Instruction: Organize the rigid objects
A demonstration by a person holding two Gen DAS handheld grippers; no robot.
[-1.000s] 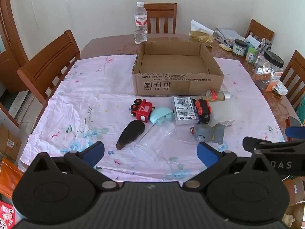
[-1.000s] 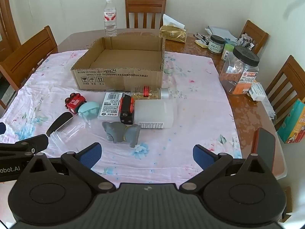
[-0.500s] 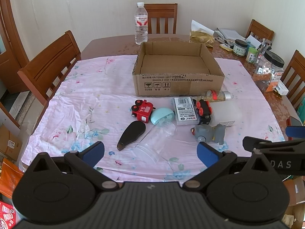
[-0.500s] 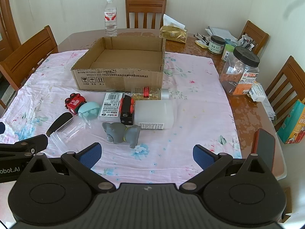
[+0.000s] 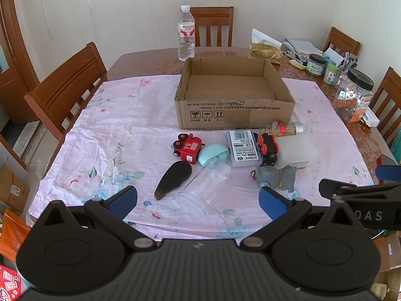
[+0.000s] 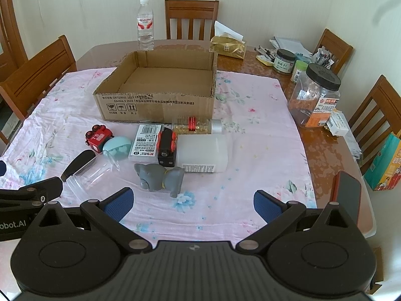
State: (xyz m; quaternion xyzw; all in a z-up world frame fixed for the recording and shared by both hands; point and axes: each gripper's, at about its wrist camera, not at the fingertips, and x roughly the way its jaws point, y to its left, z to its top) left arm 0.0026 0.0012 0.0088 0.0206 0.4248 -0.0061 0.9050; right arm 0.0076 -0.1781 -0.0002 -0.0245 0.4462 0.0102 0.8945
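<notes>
Both grippers are held low at the table's near edge, jaws spread wide, nothing pinched: left gripper (image 5: 198,199), right gripper (image 6: 193,202). Cardboard box (image 5: 234,114) is seen empty at 12 o'clock. Toys are clustered just before it: red train (image 5: 188,147), black train (image 6: 166,148), grey elephant (image 6: 160,179), white bottle (image 6: 203,153), clear cup (image 5: 205,185).

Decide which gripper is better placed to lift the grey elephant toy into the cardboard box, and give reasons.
Right. The right gripper is open with the grey elephant toy just ahead, left of centre. From the left gripper, also open, the toy sits off beyond its right finger. The cardboard box lies ahead.
</notes>
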